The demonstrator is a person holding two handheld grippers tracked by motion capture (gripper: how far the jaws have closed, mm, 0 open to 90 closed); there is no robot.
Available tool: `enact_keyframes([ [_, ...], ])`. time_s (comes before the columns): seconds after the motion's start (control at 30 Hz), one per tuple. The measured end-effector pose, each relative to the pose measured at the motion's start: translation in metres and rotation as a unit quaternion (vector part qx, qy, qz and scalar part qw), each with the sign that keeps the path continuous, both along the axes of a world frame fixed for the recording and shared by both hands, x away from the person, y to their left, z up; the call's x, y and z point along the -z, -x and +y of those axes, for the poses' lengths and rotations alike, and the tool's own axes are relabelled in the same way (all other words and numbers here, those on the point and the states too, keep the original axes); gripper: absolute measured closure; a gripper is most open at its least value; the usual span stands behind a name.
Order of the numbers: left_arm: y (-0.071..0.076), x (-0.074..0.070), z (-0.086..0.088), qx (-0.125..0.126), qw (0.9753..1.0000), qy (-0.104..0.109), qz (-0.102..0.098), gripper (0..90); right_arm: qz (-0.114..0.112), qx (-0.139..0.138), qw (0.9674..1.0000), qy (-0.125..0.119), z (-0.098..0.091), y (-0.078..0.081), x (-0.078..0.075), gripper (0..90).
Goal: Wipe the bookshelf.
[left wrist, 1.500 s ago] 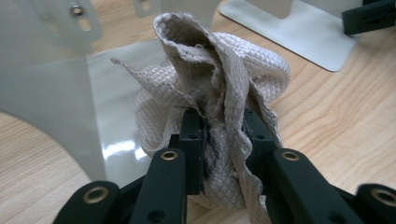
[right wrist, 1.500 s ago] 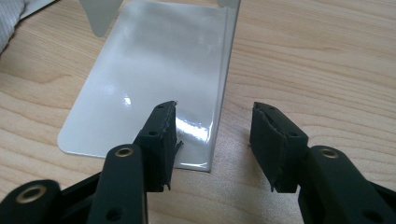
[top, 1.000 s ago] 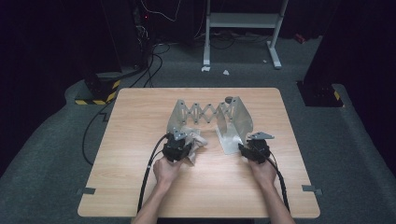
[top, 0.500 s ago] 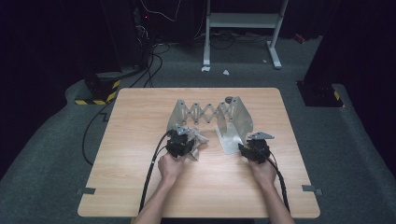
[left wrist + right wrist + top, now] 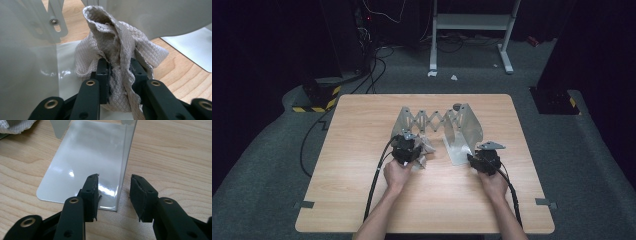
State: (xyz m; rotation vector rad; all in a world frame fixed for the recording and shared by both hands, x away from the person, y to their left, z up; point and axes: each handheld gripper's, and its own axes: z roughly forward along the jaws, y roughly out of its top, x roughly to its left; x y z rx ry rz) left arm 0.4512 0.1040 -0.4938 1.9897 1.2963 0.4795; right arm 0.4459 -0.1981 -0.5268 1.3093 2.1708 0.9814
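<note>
A metal rack [image 5: 437, 121] stands mid-table: two bent plates joined by a scissor linkage. My left gripper [image 5: 407, 146] [image 5: 120, 71] is shut on a crumpled grey cloth [image 5: 117, 47] [image 5: 425, 149], which rests on the base of the left plate [image 5: 65, 65]. My right gripper [image 5: 476, 159] [image 5: 113, 188] is at the near corner of the right plate [image 5: 85, 157] [image 5: 467, 131]. Its jaws have just been closing and straddle the plate's upright wall [image 5: 126, 157], one each side. The pads stand clear of the wall.
The wooden table [image 5: 357, 150] has bare surface on both sides of the rack and toward the person. Each gripper's black cable [image 5: 377, 170] trails back over the table's near edge. Beyond the table are a white stand [image 5: 472, 22] and floor cables.
My left gripper has slid a little away from the person with the cloth along the left plate. The right hand has stayed in place.
</note>
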Motion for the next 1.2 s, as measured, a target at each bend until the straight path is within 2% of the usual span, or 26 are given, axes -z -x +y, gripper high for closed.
enact_keyframes([
  [0.13, -0.002, -0.005, -0.002, 0.002, 0.9999, -0.01, -0.006, 74.1, 0.0, -0.001, 1.0, 0.0, 0.0, 0.0, 0.0, 59.2],
  [0.47, -0.001, -0.021, 0.002, -0.001, 0.9996, 0.011, -0.027, 73.9, 0.0, -0.002, 1.0, 0.0, 0.0, 0.0, 0.0, 59.2],
  [0.87, 0.004, -0.042, 0.008, 0.006, 0.9976, 0.044, -0.053, 73.8, 0.0, -0.002, 1.0, 0.0, 0.0, 0.0, 0.0, 59.1],
  [1.03, 0.005, -0.045, 0.01, 0.009, 0.9973, 0.05, -0.053, 73.8, 0.0, -0.002, 1.0, 0.0, 0.0, 0.0, 0.0, 59.1],
  [1.2, 0.006, -0.053, 0.009, 0.016, 0.9972, 0.047, -0.056, 73.8, 0.001, -0.002, 1.0, -0.001, 0.0, 0.0, 0.0, 59.0],
])
